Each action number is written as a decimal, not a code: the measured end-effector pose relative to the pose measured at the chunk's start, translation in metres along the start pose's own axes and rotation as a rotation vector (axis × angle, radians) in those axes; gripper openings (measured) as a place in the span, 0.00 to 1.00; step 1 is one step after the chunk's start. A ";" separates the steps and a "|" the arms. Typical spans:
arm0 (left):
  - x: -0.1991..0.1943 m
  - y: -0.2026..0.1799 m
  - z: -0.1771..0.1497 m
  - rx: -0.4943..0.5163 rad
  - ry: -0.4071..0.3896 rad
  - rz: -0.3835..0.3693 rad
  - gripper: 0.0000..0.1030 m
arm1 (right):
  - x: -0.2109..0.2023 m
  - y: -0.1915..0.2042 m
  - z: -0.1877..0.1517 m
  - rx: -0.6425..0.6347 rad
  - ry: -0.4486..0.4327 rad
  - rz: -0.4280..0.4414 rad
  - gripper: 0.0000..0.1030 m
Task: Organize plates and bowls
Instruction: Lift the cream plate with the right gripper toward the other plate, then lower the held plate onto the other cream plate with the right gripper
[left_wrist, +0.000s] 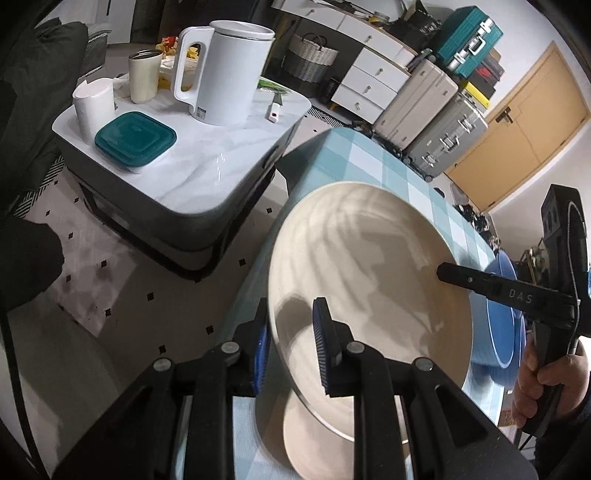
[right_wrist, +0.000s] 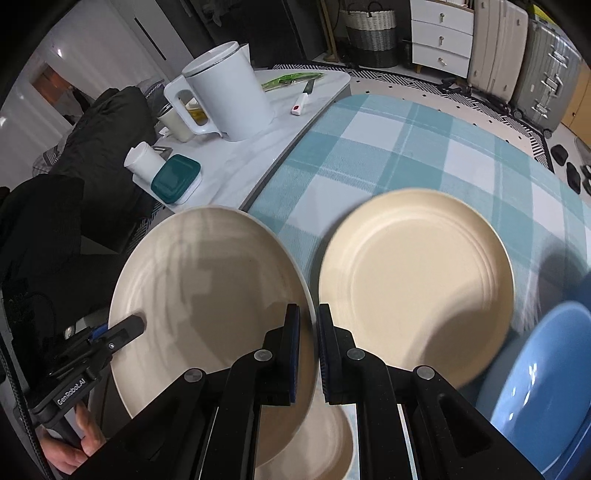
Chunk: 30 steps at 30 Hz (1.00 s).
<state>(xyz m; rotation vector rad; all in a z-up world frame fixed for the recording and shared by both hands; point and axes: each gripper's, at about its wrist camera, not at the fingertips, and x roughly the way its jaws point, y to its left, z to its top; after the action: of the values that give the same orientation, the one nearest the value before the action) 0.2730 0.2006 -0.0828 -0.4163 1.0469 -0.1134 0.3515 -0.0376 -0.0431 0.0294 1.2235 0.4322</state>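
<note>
A: Start with the biggest thing — the checked tabletop (right_wrist: 388, 147). What worries you over it?

B: The large cream plate (right_wrist: 207, 295) is off the cloth, held tilted by its rim at two opposite sides. It hangs partly past the tabletop's edge, over the rug (left_wrist: 122, 280), with the white side table (left_wrist: 229, 155) and its kettle (left_wrist: 225, 70) near. If either grip slides on that smooth rim, I'd judge the plate tips and drops — onto the floor, or onto whatever sits under it.

A: What sits under it?

B: Another cream piece (right_wrist: 310, 443), low in the right wrist view, partly hidden by the held plate. I cannot tell whether it is a plate or a bowl. A second cream plate (right_wrist: 417, 280) lies flat on the cloth just beside the held one, and a blue bowl (right_wrist: 546, 376) sits further right. Swinging the held plate carelessly could clip either.

A: And the tongs?

B: The left tongs (left_wrist: 291, 343) are nearly together, clamped on the plate's near-left rim, one blue pad under and one above. The right tongs (right_wrist: 308, 350) are closed as far as they go, with the plate's right rim running up into the narrow gap between the pads; I read that as a pinch on the edge, a thin bite only.

A: So the smallest risk?

B: The two hands drifting apart, which would drag the rim out of that thin bite.
</note>
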 end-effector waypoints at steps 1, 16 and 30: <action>-0.002 -0.002 -0.005 0.007 0.002 0.002 0.19 | -0.003 -0.001 -0.008 0.002 -0.002 0.000 0.09; -0.010 -0.012 -0.072 0.062 0.057 0.038 0.19 | 0.002 -0.008 -0.109 0.056 0.012 0.020 0.09; 0.008 -0.016 -0.091 0.107 0.122 0.074 0.19 | 0.012 -0.026 -0.139 0.087 0.045 0.032 0.09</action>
<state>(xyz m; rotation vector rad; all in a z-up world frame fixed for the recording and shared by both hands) 0.2002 0.1585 -0.1223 -0.2762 1.1697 -0.1292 0.2358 -0.0861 -0.1085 0.1146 1.2868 0.4086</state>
